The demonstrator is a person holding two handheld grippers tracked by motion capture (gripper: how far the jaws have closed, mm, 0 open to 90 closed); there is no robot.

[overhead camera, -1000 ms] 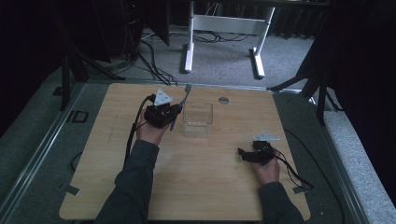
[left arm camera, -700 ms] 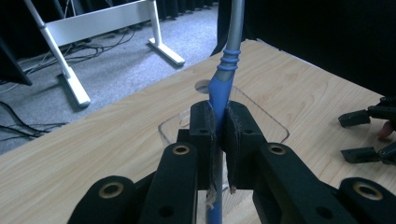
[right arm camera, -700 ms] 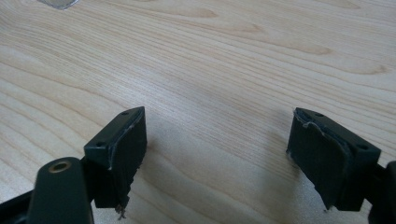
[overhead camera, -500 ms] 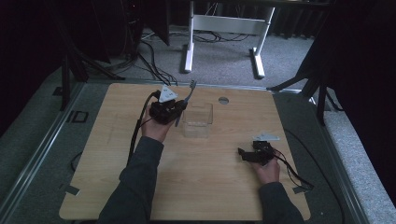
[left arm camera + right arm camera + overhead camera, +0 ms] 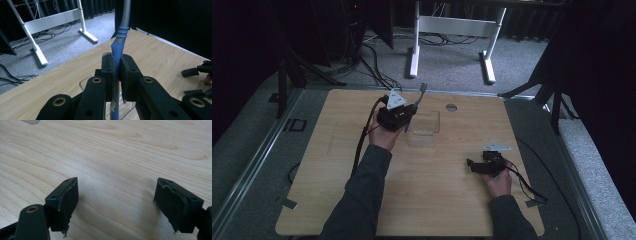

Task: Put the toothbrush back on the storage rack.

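Fork with a blue handle and grey metal neck is clamped between the pads of the left gripper, its long axis slanting up and away with the tines highest, just beside the near-left edge of the clear plastic box, so this hand is far nearer the box than the other. Right gripper rests well apart on the wooden table, jaws spread wide and empty. Compared with a second earlier, the fork and left hand have risen and tilted slightly, while the right hand has kept still.
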